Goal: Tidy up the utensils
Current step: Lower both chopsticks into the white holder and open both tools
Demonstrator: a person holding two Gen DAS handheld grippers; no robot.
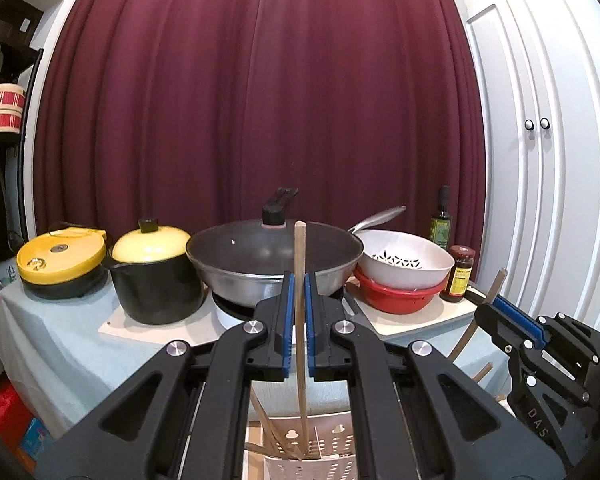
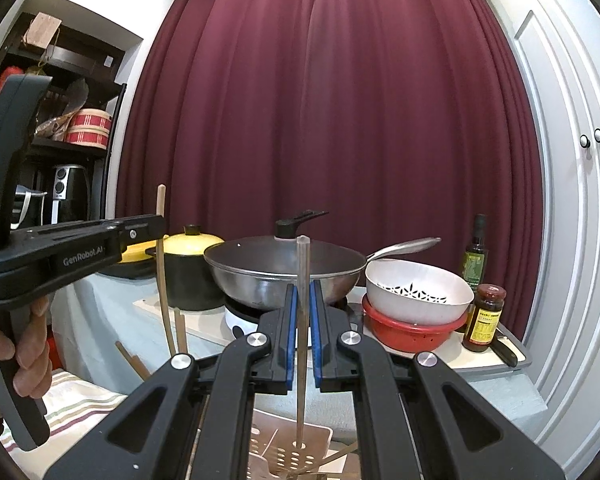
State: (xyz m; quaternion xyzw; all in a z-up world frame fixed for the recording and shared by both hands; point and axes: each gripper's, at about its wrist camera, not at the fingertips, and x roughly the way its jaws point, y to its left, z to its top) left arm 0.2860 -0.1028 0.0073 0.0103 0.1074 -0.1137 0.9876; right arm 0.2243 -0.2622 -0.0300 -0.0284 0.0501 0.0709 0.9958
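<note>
Both chopsticks are poised for dropping: the left gripper [image 1: 299,304] has its fingers clamped on an upright wooden chopstick [image 1: 299,256], the right gripper [image 2: 303,312] on a pale translucent-looking chopstick [image 2: 302,280], each seemingly over the perforated beige plastic holder [image 2: 296,452], so next comes lowering and releasing.

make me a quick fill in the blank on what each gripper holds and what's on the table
1. The left gripper is shut on a wooden ____.
2. The grey colander sits inside a ____ basin.
3. The black pot has a ____ lid.
4. Below both grippers stands a perforated beige ____.

Missing words: chopstick; red; yellow; utensil holder
</note>
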